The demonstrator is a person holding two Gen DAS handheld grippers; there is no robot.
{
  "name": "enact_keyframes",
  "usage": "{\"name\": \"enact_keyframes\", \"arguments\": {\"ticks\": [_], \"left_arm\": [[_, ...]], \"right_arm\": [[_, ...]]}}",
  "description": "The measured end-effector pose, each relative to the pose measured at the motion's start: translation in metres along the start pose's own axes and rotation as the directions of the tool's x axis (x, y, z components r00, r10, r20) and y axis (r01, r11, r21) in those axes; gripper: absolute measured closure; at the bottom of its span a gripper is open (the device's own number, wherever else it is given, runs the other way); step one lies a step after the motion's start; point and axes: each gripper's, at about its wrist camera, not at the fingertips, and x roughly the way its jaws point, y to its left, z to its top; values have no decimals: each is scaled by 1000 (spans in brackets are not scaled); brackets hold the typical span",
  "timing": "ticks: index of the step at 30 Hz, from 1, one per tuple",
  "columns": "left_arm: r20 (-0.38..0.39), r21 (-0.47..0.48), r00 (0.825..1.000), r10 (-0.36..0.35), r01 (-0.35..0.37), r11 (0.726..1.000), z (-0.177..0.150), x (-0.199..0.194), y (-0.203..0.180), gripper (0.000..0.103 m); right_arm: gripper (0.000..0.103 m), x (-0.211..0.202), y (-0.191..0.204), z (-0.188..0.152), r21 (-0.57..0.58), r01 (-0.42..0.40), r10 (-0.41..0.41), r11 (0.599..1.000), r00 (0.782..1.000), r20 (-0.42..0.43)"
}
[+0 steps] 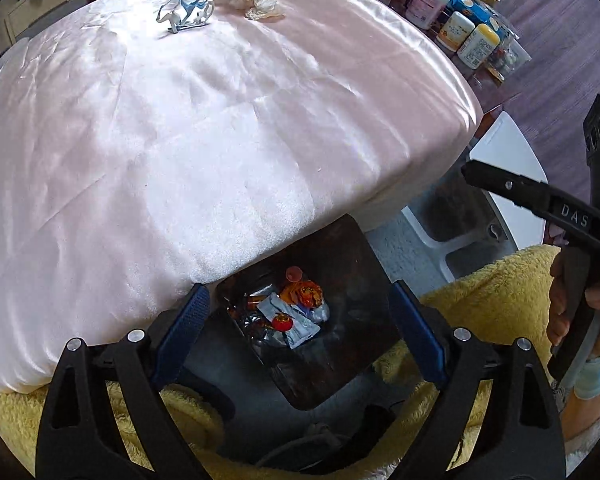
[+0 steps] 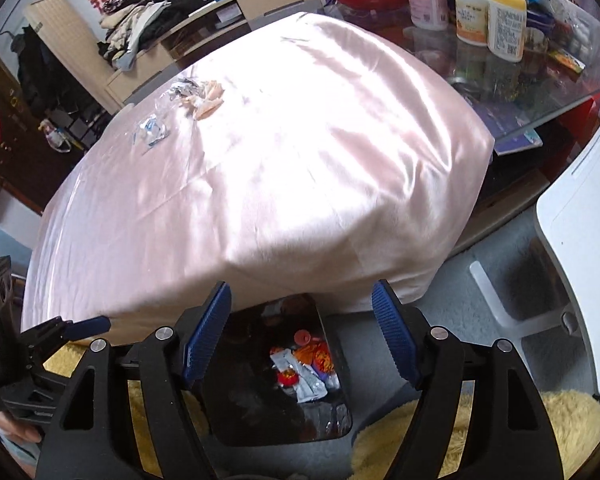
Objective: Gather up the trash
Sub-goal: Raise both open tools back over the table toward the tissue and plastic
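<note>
Both claws are hanging over the bin (image 1: 300,320) right now, jaws spread wide and holding nothing. The left gripper (image 1: 300,336) and the right gripper (image 2: 300,336) are each framing the bin's mouth between their blue pads, so whatever was going in looks like it's already down there with the wrappers (image 2: 300,372).

The leftover trash is sitting way over at the far side of the table: a clear plastic bit with blue print (image 1: 186,10) and a crumpled tissue wad (image 1: 256,2) just right of it, close together but looking separate.

My take on doing this step well: lift clear of the table edge first, since the bin is tucked half under it, then reach across with the jaws staying wide. Come down steep on the plastic, because it's thin and flat-ish and is probably going to slide on that cloth. One claw per piece makes sense (the tissue should squash easily, so it's the forgiving one).

Surface-wise, the table is wearing a shiny pale pink cloth (image 2: 260,160), creased and glaring hard in the light. Bottles (image 2: 484,12) and snack bags are crowding the glass top at far right, a white chair (image 2: 580,240) is standing right, and yellow fluffy fabric (image 1: 492,296) is lying near the bin.
</note>
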Motion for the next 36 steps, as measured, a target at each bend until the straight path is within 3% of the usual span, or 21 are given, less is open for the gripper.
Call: {"name": "enact_keyframes", "arguments": {"ticks": [3,5,12,23,27,30,36], "left_arm": [[15,9,1000,4,-4,1000,6,-6,-4,17],[61,30,996,68,-70,997,13,-15,-5,17],[150,16,981,126,-130,991,49,-35,13,17],[190,-63,954,231,-222,973,117,-26,69,17],[203,-75,949,239,-229,971,140,-21,81,18],[215,-74,946,242,-232,970,156,-17,83,18],[243,-57,941,237,-230,972,188,-9,87,28]], "right_arm": [[29,-2,8,15,-13,-18,19,1000,1000,23],[29,-2,14,25,-29,-29,30,999,999,35],[29,14,40,56,-103,-41,46,994,998,46],[31,58,69,115,-163,-97,106,982,993,48],[52,80,79,134,-181,-123,131,976,991,33],[62,95,87,148,-192,-134,143,972,989,34],[64,119,96,165,-196,-152,161,969,987,28]]}}
